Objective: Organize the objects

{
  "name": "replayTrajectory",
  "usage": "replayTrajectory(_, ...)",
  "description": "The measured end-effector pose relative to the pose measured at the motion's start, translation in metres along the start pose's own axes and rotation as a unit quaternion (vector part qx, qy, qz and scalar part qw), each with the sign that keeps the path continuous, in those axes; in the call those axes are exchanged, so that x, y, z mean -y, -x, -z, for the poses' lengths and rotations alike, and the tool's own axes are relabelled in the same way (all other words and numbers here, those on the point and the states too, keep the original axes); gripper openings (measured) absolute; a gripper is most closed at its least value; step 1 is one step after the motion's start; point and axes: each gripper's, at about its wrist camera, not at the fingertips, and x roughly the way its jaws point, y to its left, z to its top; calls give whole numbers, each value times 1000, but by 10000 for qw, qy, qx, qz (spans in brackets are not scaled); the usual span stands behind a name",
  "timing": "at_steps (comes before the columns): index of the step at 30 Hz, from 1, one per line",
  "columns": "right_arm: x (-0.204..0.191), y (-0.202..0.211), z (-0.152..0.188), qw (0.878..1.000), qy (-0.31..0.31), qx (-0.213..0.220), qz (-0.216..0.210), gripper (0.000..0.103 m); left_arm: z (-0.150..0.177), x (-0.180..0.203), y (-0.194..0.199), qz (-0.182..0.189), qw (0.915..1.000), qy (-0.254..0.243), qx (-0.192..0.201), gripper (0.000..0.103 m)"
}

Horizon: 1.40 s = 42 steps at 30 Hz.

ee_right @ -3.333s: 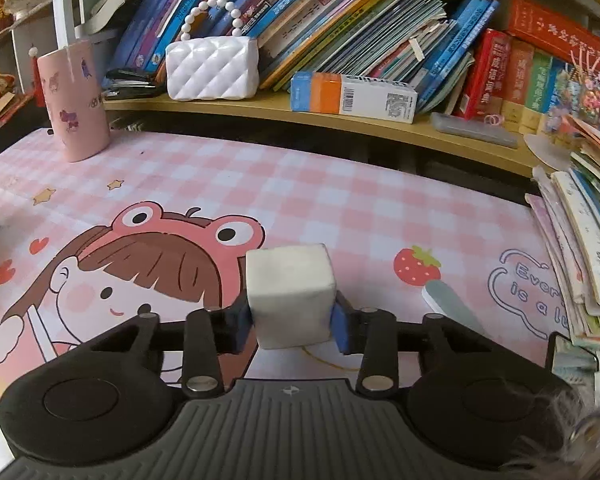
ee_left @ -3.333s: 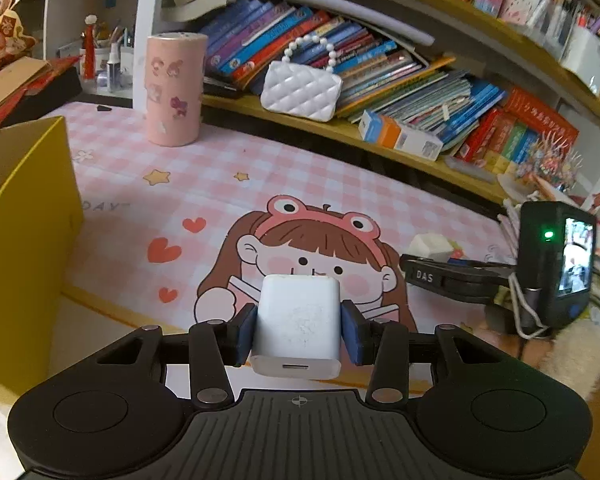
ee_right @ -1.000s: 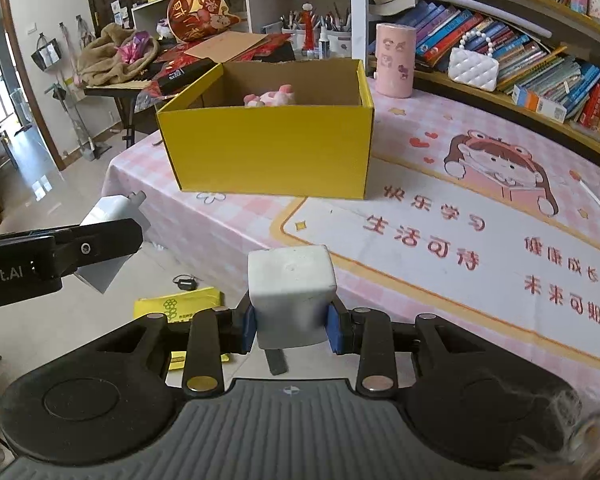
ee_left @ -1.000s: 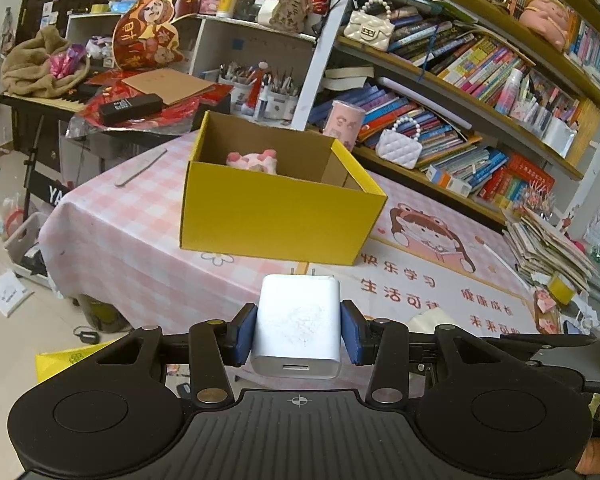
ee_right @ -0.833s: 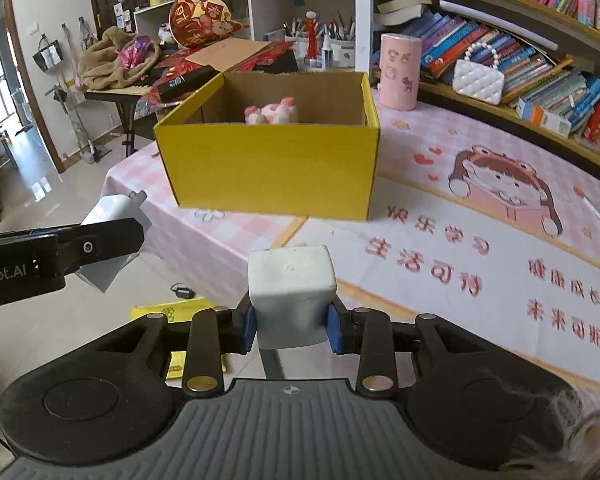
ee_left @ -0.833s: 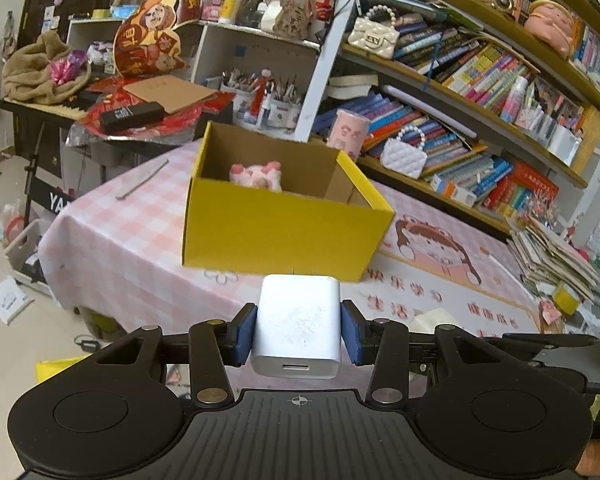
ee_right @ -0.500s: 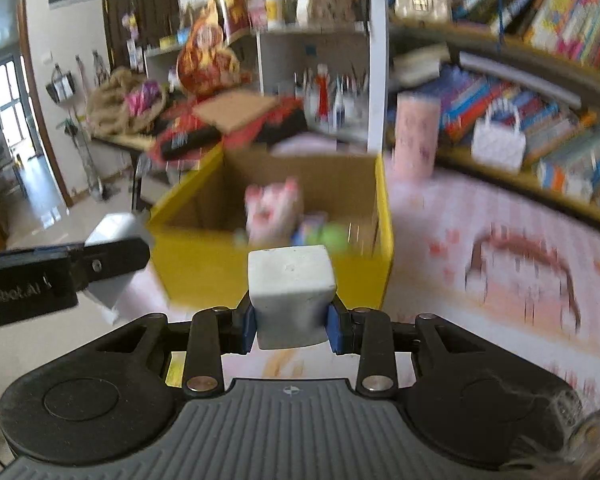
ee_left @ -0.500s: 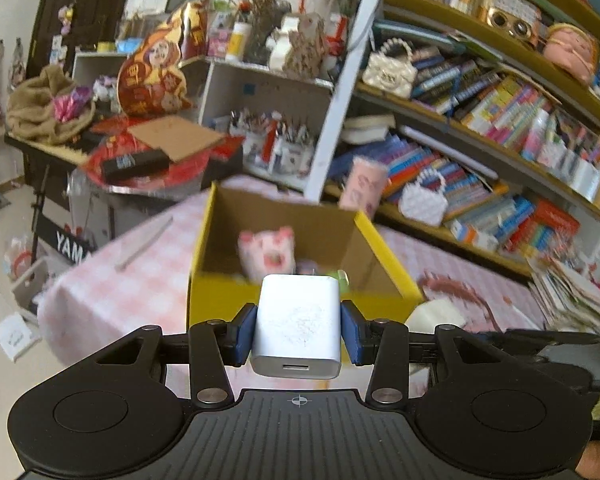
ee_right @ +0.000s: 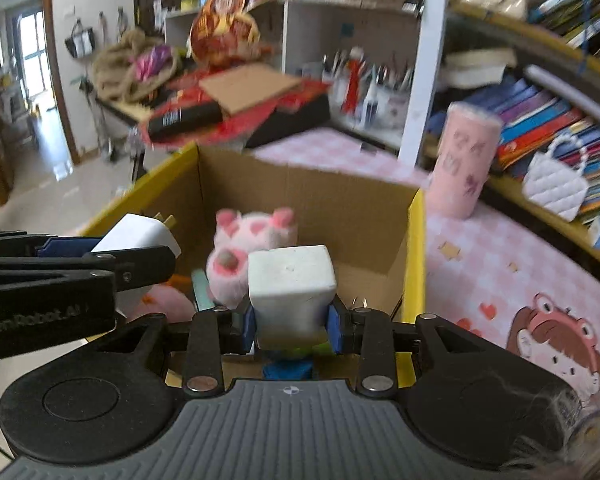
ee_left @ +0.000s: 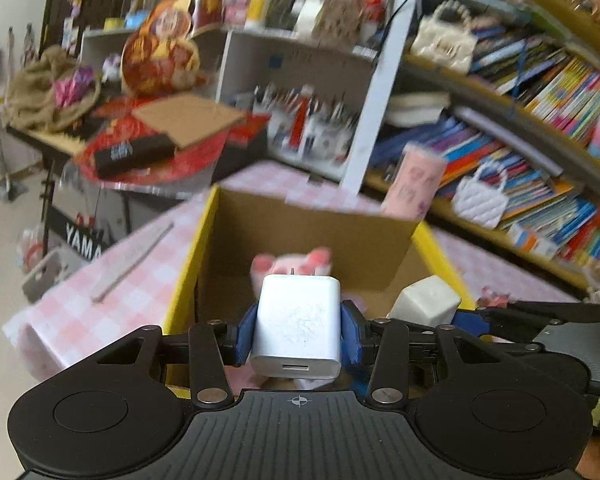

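My left gripper (ee_left: 298, 330) is shut on a white USB charger (ee_left: 296, 326) and holds it over the near edge of the open yellow cardboard box (ee_left: 188, 264). My right gripper (ee_right: 292, 322) is shut on a white foam cube (ee_right: 290, 292) above the same box (ee_right: 416, 264). Each gripper shows in the other's view: the cube (ee_left: 424, 300) at the right, the charger (ee_right: 136, 234) at the left. A pink plush pig (ee_right: 252, 248) and other small items lie in the box.
The box stands on a pink checked tablecloth (ee_right: 480, 248). A pink cup (ee_right: 462, 160) and a white quilted purse (ee_right: 556, 184) stand behind it by the bookshelf. A cluttered side table (ee_left: 140, 140) is at the left. A ruler-like strip (ee_left: 132, 260) lies left of the box.
Both grippers have moved forward and up from in front of the box to above its near edge, side by side, still holding the charger and the cube.
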Motion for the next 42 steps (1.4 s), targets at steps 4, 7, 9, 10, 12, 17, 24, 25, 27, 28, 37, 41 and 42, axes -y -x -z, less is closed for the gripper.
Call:
replayTrajectory(4,-2,-13,7,9997,41,-219,-129,33,5,-2,-17,-75,9996,9,-259,43)
replayTrajectory(7,0,-10,9,9998,-53,-183,-101,41,5,-2,-19,-15,9994,61,-332,44)
replayTrajectory(9,3,1,11,9999,-102,-24,-70,48,2,1,-12,27,9997,-27,-224,52)
replayTrajectory(10,4,9,12,9999,-126,72,-48,49,0,3,-7,55,9999,-54,-142,62)
replayTrajectory(12,8,27,14,9994,-231,259,20,49,-4,8,8,117,9998,-90,140,66)
replayTrajectory(17,16,84,32,9943,-678,714,416,49,-6,24,55,431,9968,-149,649,71)
replayTrajectory(24,18,159,90,9751,-1380,919,1472,50,24,51,109,773,9917,-536,880,89)
replayTrajectory(25,18,167,101,9716,-1485,878,1619,50,31,54,113,785,9915,-593,856,92)
replayTrajectory(27,16,182,124,9638,-1677,760,1927,51,47,61,120,833,9911,-728,745,94)
replayTrajectory(28,15,189,136,9596,-1773,689,2074,52,57,66,122,830,9911,-799,659,94)
replayTrajectory(37,0,227,216,9247,-2551,36,2824,63,125,102,136,525,9860,-1580,-6,99)
replayTrajectory(41,0,237,227,9177,-2624,3,2985,71,140,111,139,543,9828,-1760,-162,102)
replayTrajectory(42,0,239,228,9162,-2632,21,3021,74,142,113,139,526,9819,-1809,-183,102)
